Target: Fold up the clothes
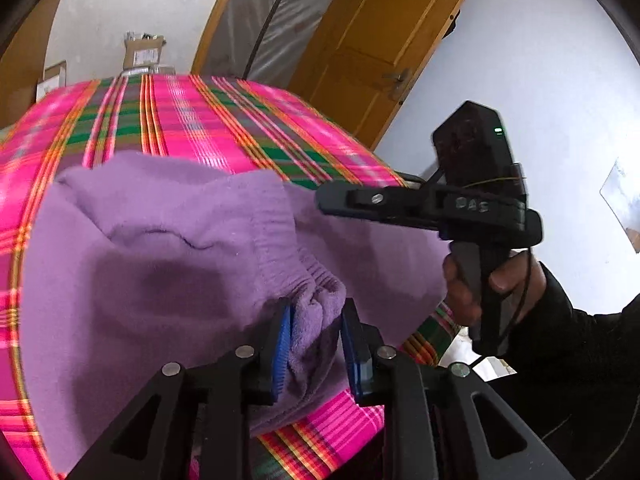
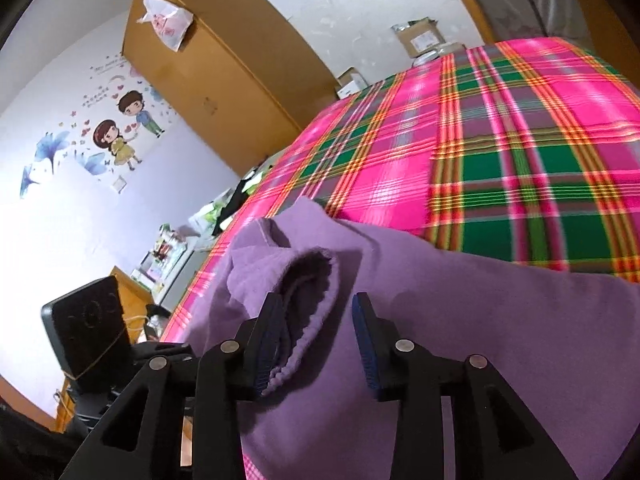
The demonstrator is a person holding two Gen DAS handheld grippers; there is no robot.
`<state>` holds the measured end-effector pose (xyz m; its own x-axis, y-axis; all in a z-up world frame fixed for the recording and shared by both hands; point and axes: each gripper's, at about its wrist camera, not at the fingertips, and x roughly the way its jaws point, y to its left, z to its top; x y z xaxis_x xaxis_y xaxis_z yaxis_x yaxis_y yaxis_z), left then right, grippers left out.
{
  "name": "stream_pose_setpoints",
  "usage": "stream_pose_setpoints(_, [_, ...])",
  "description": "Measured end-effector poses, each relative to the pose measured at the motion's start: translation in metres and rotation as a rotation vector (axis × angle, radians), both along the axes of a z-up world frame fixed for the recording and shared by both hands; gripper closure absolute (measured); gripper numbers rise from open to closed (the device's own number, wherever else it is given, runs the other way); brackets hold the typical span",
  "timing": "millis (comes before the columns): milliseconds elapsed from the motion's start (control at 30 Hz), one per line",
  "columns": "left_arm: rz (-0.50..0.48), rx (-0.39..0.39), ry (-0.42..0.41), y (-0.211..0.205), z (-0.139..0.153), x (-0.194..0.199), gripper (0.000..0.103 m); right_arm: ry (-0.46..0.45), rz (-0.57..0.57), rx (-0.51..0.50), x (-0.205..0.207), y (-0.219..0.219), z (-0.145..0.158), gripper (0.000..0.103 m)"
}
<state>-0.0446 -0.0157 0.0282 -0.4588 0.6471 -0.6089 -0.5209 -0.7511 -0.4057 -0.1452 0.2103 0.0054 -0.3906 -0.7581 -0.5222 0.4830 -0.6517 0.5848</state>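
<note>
Garment [image 1: 168, 248]: purple fleece, spread over plaid sheet [image 1: 248, 120] at near edge of bed, one ribbed cuff folded back across body. Left gripper [image 1: 314, 344] noted low over near hem; bunched fleece between blue pads [image 1: 282, 344], left pad against cloth, right pad showing a sliver of gap. Grip judged loose at best, cloth not firmly pinched. Right gripper [image 2: 320, 344] noted over open cuff [image 2: 308, 280]; jaws standing apart, ribbed edge touching left pad only, right pad well clear, nothing held. In left view, right gripper's body seen from the side, held in a hand [image 1: 480, 284] beyond garment's right edge.

Step judged: releasing after a sleeve fold, or regripping for the next. Recommended: seat pads over both layers of hem before closing; take cuff edge squarely, not a single ply; lift both sides together and level; lay fold without dragging sheet. Risk: fleece slipping from shallow bite, fold skewing.
</note>
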Motion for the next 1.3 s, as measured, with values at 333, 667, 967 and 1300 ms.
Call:
stream_pose_setpoints(333, [0.066, 0.073, 0.066, -0.042, 0.024, 0.025, 0.073, -0.036, 0.088, -0.072, -0.014, -0.029, 0.002, 0.056])
stream_pose_setpoints(667, [0.357, 0.030, -0.025, -0.101, -0.009, 0.007, 0.073, -0.218, 0.062, -0.090, -0.046, -0.041, -0.024, 0.062])
stream_pose_setpoints(967, [0.380, 0.074, -0.064, -0.110, -0.031, 0.011, 0.074, -0.226, -0.050, -0.143, -0.038, -0.004, -0.033, 0.098])
stream_pose_setpoints(1300, [0.503, 0.005, 0.010, -0.129, -0.011, 0.020, 0.074, -0.018, -0.108, -0.001, -0.022, 0.007, 0.021, 0.078])
